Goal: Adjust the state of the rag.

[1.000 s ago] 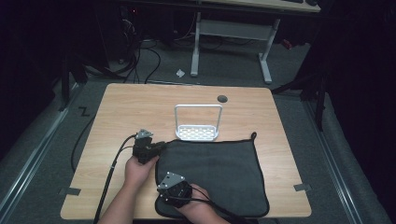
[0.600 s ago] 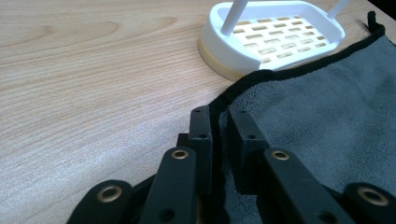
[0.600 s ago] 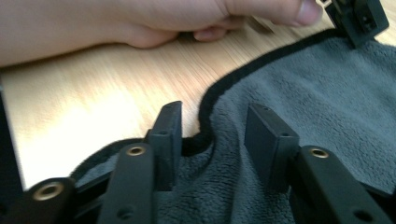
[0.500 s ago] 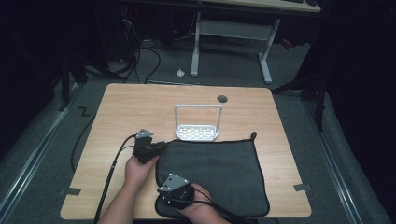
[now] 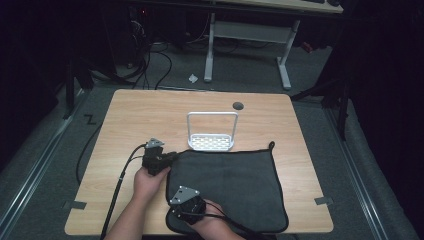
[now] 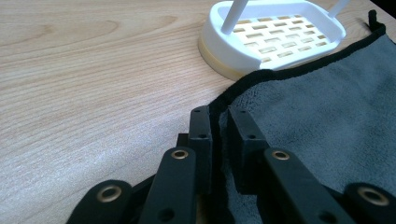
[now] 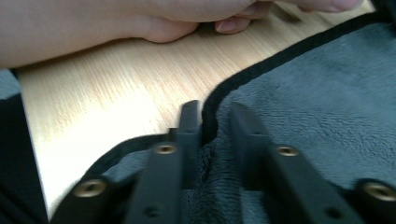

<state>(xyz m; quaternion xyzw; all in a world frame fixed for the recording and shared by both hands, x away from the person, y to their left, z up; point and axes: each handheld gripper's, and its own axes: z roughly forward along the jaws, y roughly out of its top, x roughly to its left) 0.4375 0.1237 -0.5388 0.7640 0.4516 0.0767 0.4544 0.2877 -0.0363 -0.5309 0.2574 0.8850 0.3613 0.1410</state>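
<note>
While each tool, left and right, pinches the bound left hem of the grey towel lying flat on the bench, the soft, light cloth will likely drape when lifted.

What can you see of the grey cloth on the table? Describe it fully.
The grey cloth looks like plush microfibre with a black stitched hem and a small loop at its far right corner. It lies flat on the wooden table, its far edge touching the white rack. The left claw and right claw each straddle its left hem.
</note>
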